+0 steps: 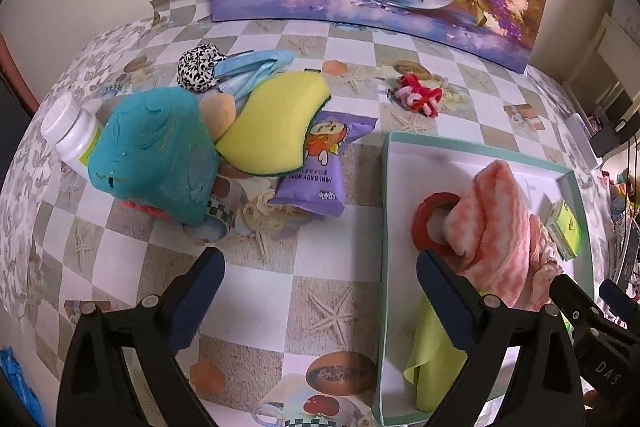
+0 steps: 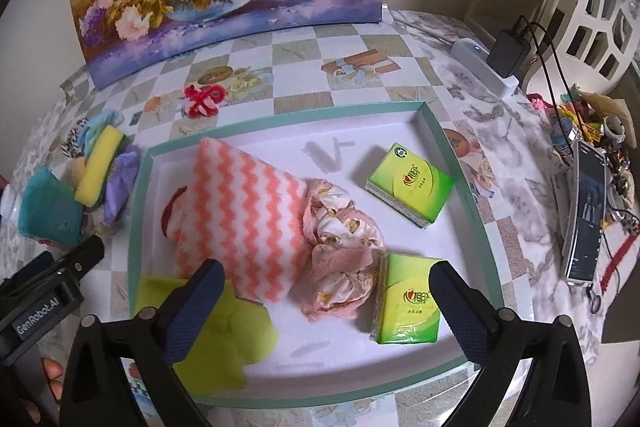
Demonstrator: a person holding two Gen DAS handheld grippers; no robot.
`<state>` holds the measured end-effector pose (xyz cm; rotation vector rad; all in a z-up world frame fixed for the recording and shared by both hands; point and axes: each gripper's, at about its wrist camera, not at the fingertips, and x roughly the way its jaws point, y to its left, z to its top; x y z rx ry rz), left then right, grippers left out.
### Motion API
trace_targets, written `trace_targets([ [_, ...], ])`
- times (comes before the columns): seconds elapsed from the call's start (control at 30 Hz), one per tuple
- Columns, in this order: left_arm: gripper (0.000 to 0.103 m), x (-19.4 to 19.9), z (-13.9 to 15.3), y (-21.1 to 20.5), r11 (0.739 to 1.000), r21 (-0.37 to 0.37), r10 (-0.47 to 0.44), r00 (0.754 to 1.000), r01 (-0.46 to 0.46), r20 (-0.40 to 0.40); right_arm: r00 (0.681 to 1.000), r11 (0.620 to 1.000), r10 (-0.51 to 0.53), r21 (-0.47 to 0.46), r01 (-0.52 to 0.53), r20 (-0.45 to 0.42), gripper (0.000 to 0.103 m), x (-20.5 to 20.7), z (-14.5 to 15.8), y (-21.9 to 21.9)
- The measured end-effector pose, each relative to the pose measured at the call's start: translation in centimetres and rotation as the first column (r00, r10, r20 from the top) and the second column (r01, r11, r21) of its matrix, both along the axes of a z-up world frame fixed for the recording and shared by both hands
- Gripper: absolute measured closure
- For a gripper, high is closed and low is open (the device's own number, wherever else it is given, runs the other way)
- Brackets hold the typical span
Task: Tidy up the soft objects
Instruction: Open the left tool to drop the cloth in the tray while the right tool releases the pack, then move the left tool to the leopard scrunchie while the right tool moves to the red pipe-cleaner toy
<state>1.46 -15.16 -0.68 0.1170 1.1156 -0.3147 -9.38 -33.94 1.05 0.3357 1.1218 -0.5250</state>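
Both grippers gape empty: the right gripper hangs over the tray holding the zigzag cloth. Ahead-left of the left gripper waits the yellow sponge, likely the next pick.

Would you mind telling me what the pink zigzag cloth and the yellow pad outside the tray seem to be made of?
Pink zigzag cloth: probably plush microfibre, with a fuzzy matte pile. Yellow pad: likely foam sponge, smooth and matte, with a darker green layer along its edge.
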Motion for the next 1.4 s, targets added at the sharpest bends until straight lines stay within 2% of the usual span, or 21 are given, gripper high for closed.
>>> trace_targets([
  [0.13, 0.006, 0.2, 0.5, 0.2, 1.0, -0.013, 0.005, 1.0, -0.005, 0.011, 0.999, 1.0, -0.011, 0.02, 0.01, 0.044, 0.0, -0.1, 0.6, 0.0],
  [0.27, 0.006, 0.2, 1.5, 0.3, 1.0, 0.0, 0.003, 0.998, -0.003, 0.058, 0.997, 1.0, -0.01, 0.013, 0.009, 0.071, 0.0, 0.0, 1.1, 0.3],
  [0.4, 0.006, 0.4, 2.2, 0.6, 1.0, -0.003, 0.011, 0.997, -0.011, 0.081, 0.998, 1.0, -0.013, -0.007, 0.014, 0.069, 0.0, 0.2, 1.2, 0.5],
  [0.57, 0.006, 0.5, 2.7, 1.0, 0.998, 0.043, 0.036, 0.992, -0.042, 0.117, 0.998, 1.0, -0.027, -0.015, 0.028, 0.059, 0.0, 0.3, 1.0, 0.3],
  [0.83, 0.006, 1.3, 3.6, 1.9, 0.998, -0.003, 0.067, 0.992, -0.067, 0.103, 0.996, 0.999, -0.016, -0.026, 0.018, 0.083, 0.0, 1.2, 1.9, 0.8],
  [0.9, 0.006, 1.9, 4.2, 2.2, 0.997, -0.022, 0.074, 0.991, -0.072, 0.112, 0.995, 1.0, -0.016, -0.011, 0.017, 0.096, 0.0, 1.9, 2.4, 0.8],
  [1.07, 0.006, 4.7, 5.6, 3.6, 0.992, -0.099, 0.086, 0.994, -0.078, 0.075, 0.994, 1.0, 0.017, -0.009, -0.017, 0.105, 0.0, 4.5, 3.8, 1.6],
  [1.27, 0.005, 8.7, 6.5, 5.1, 0.994, -0.095, 0.063, 0.997, -0.058, 0.049, 0.99, 0.995, 0.095, -0.026, -0.093, 0.101, 0.0, 8.6, 5.0, 2.5],
  [1.33, 0.0, 10.1, 6.7, 5.9, 0.994, -0.092, 0.057, 0.997, -0.052, 0.043, 0.989, 0.993, 0.12, -0.022, -0.118, 0.088, 0.0, 10.2, 4.9, 2.6],
  [1.4, 0.0, 11.8, 6.9, 7.1, 0.992, -0.109, 0.062, 0.998, -0.059, 0.031, 0.987, 0.99, 0.141, -0.005, -0.141, 0.08, 0.0, 11.6, 4.5, 2.7],
])
